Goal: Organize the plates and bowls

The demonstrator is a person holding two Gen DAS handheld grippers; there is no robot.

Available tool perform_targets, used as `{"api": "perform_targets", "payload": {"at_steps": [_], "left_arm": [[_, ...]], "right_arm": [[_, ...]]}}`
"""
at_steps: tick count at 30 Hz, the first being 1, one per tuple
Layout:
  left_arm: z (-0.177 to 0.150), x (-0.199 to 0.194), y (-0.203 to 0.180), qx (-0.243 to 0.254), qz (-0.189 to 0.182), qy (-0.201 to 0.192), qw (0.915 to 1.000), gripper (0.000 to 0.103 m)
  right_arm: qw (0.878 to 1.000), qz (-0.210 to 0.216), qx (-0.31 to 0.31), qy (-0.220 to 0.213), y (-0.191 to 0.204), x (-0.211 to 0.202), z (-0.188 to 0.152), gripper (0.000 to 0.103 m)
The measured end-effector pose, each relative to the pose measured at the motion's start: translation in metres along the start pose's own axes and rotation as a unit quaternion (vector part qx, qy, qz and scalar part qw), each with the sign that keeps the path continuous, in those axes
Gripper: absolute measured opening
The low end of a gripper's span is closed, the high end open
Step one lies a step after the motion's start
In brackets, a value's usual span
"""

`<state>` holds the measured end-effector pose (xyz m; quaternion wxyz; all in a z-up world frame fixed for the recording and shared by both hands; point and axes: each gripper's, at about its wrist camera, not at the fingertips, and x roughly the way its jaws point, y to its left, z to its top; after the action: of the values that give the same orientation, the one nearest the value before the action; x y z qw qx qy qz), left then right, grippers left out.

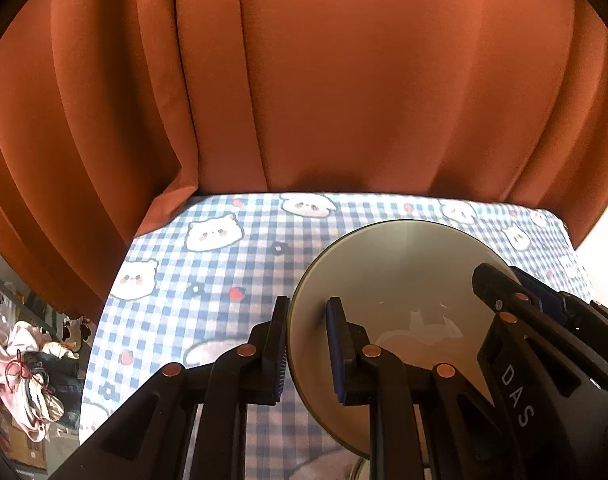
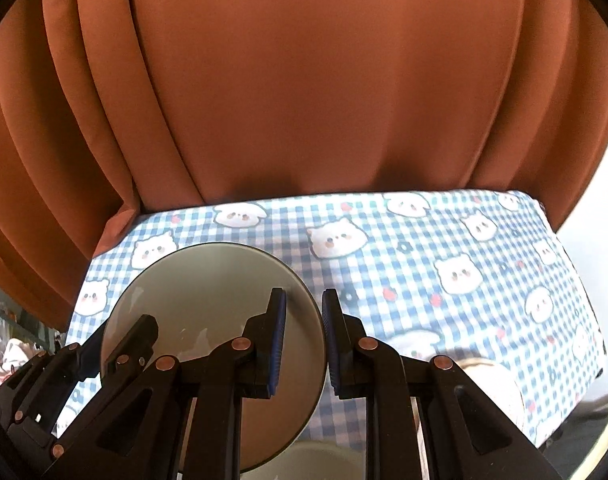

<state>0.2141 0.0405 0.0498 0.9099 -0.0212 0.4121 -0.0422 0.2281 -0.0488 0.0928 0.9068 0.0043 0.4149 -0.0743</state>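
Job's not done: one plate (image 1: 404, 280) is up in the air, w/ another dish (image 2: 324, 460) below it, near the bottom edge. Left gripper (image 1: 308, 344) pinches its left rim, right gripper (image 2: 304, 340) pinches the right rim, both shut tight. Further off, checked tablecloth (image 2: 444, 240), then orange curtain (image 1: 344, 80).

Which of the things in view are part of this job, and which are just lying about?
Job:
- grey plate, clamped at opposite rims by left tool and right tool
- pale dish beneath it, partly hidden

Lying about:
- checked tablecloth
- orange curtain
- clothes pile
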Motion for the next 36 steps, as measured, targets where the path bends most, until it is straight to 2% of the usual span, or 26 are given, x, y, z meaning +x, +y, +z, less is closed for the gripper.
{"api": "perform_targets", "payload": {"at_steps": [17, 28, 36], "left_arm": [[-0.075, -0.025, -0.028, 0.044, -0.035, 0.038, 0.9977, 0.015], [-0.112, -0.018, -0.051, 0.041, -0.007, 0.076, 0.9963, 0.016], [-0.123, -0.008, -0.059, 0.024, 0.022, 0.092, 0.9952, 0.016]], "right_arm": [[0.998, -0.043, 0.031, 0.038, -0.029, -0.038, -0.081, 0.022], [0.997, -0.021, 0.028, 0.075, -0.057, -0.030, -0.118, 0.022], [0.995, 0.006, 0.009, 0.103, -0.069, -0.013, -0.131, 0.022]]}}
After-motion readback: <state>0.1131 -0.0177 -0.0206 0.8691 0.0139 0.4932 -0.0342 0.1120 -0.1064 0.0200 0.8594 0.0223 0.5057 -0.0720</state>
